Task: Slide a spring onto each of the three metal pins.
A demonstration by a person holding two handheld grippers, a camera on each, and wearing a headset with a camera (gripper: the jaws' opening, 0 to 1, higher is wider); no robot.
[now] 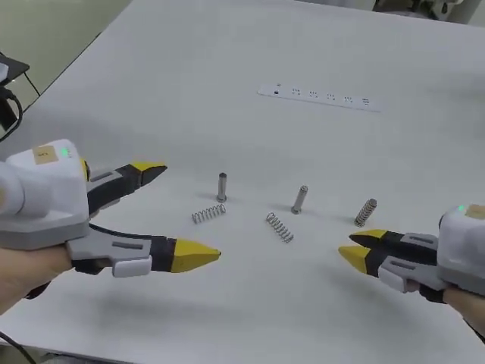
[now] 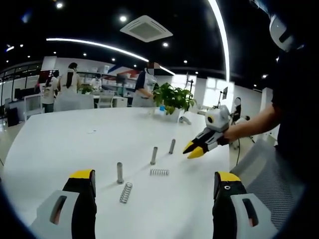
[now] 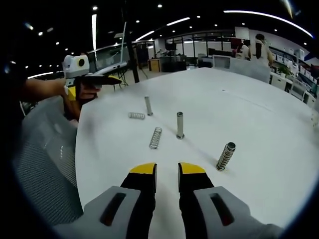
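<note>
Yellow-tipped left gripper [image 1: 178, 211]: nearest item, at the left of the head view; grey body held in a hand; jaws spread wide, nothing between them, above the bench [image 1: 189, 76].
Yellow-tipped right gripper [image 1: 350, 249]: near, at the right of the head view; jaws drawn close with a narrow gap left, holding nothing; tips just in front of pin 3 [image 3: 230, 146].
Bench: pale grey matte top, carrying all the parts below.
Spring 1 [image 1: 208, 214]: loose, lying flat, just in front of pin 1 [image 1: 222, 186], not touching it.
Spring 2 [image 1: 280, 227]: loose, lying flat, between pin 1 and pin 2 [image 1: 300, 199], nearer the person than both.
Pin 1: metal, upright, bare; leftmost of the row of 3 in the head view.
Pin 2: metal, upright, bare; middle of the row.
Pin 3: rightmost of the row; spring 3 [image 3: 224, 159] sits coiled around its shaft, the pin's top showing above the coils in the right gripper view.
Power strip [image 1: 318, 97]: white, flat on the bench, well beyond the pins.
Potted plant [image 2: 174, 98]: green, near the far edge of the bench in the left gripper view.
People [image 2: 50, 89]: standing beyond the bench in the left gripper view, among office furniture under ceiling lights.
</note>
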